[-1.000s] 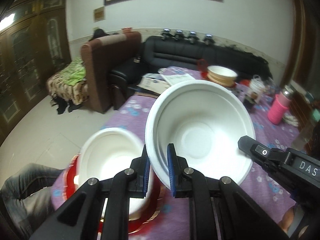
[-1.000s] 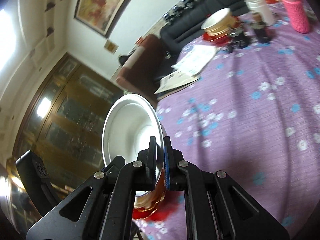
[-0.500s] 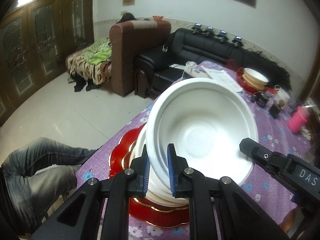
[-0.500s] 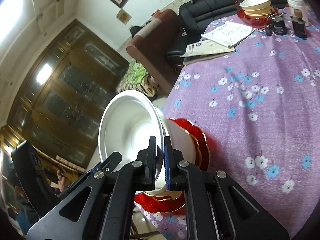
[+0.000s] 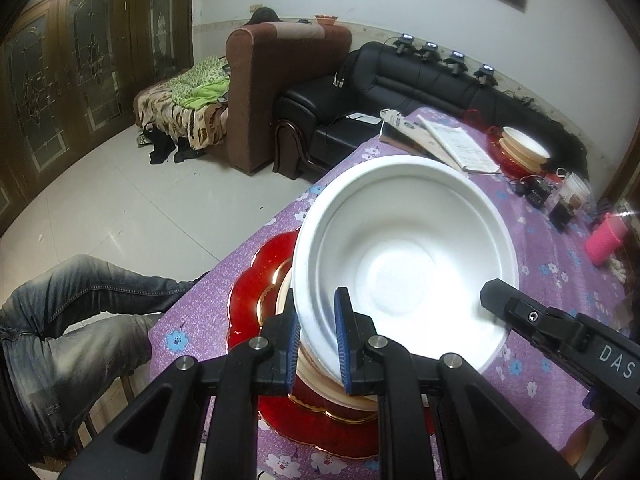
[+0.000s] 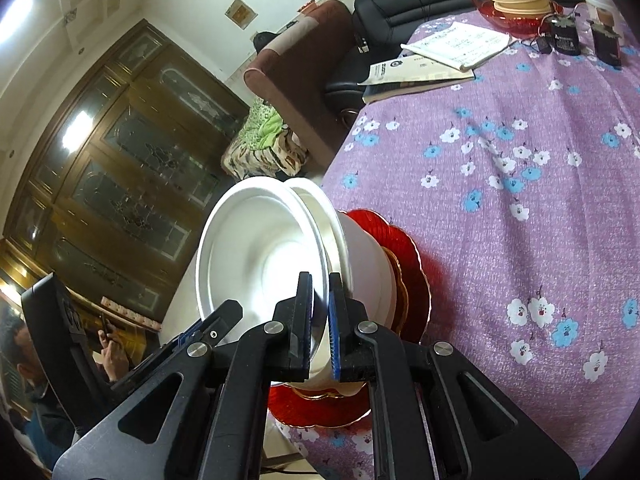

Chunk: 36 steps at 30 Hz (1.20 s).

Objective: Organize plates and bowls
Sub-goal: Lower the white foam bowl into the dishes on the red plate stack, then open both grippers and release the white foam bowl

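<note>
A white bowl (image 5: pixel 404 256) is held by its rim from two sides. My left gripper (image 5: pixel 317 344) is shut on its near rim; my right gripper (image 6: pixel 320 320) is shut on the opposite rim of the white bowl (image 6: pixel 260 256). The bowl is tilted and sits partly in a second white bowl (image 6: pixel 360 264) that rests on a red plate (image 5: pixel 248 300) at the near table edge. The red plate also shows in the right wrist view (image 6: pixel 416 280). The right gripper's body crosses the left wrist view at lower right.
A purple flowered tablecloth (image 6: pixel 520 152) covers the table. At the far end stand another red plate with stacked bowls (image 6: pixel 516 0), open books (image 6: pixel 440 56), small dark items, a cup and a pink bottle (image 5: pixel 604 236). Sofas stand beyond; a person's legs (image 5: pixel 72 312) are at left.
Both grippers have carried the white bowl down and over onto the second bowl on the red plate; it was held in the air beside it before.
</note>
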Tool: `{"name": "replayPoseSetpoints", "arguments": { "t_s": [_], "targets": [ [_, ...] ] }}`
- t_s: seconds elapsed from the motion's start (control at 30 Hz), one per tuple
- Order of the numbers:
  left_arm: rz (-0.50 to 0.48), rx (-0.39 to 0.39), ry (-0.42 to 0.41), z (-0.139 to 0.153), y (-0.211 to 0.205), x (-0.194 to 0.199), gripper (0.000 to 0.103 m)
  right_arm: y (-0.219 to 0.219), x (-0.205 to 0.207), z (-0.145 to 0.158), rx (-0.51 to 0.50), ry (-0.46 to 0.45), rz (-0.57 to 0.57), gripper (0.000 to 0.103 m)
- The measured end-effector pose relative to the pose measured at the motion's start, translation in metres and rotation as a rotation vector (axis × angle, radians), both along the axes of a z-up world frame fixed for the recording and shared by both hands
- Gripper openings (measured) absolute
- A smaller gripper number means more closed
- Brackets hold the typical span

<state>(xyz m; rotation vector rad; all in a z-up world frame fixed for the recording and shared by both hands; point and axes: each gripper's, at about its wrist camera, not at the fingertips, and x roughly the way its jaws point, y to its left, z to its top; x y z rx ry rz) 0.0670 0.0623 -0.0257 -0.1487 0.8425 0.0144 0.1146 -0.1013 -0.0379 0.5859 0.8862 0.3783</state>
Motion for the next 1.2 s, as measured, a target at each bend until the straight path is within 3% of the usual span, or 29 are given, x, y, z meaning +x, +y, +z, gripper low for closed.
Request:
{"name": "replayPoseSetpoints", "arguments": {
  "t_s": [0.27,0.5,0.57,0.63,0.73,0.83,0.93,1.13,1.2],
  "targets": [
    [0.04,0.018,0.006,-0.001,0.014,0.002,0.016,-0.008,0.003,-0.003,0.045,0.03,0.014,0.009],
    [0.084,-0.001,-0.009,0.003,0.038,-0.005,0.016,-0.027,0.004,0.004,0.081,-0.033,-0.039,0.009],
    [0.098,-0.004,-0.013,0.003,0.042,-0.006,0.016,-0.03,0.004,0.011,0.092,-0.088,-0.081,0.014],
    [0.097,-0.001,-0.012,0.003,0.04,-0.005,0.016,-0.028,0.009,0.014,0.065,-0.123,-0.106,0.038],
    [0.083,-0.001,-0.009,0.003,0.034,-0.005,0.016,-0.014,0.026,0.01,0.002,-0.126,-0.111,0.038],
    [0.067,0.005,-0.014,0.005,0.03,-0.005,0.016,-0.001,0.039,-0.013,-0.053,-0.028,-0.08,0.038],
    [0.046,0.012,-0.021,0.008,0.024,-0.006,0.016,0.005,0.041,-0.029,-0.018,0.03,-0.019,0.038],
    [0.011,0.017,-0.05,0.017,0.009,-0.01,0.016,-0.037,0.023,-0.002,0.119,-0.09,-0.018,0.039],
    [-0.019,0.022,-0.062,0.021,-0.003,-0.012,0.016,-0.053,0.016,0.004,0.139,-0.121,-0.043,0.047]
  ]
}}
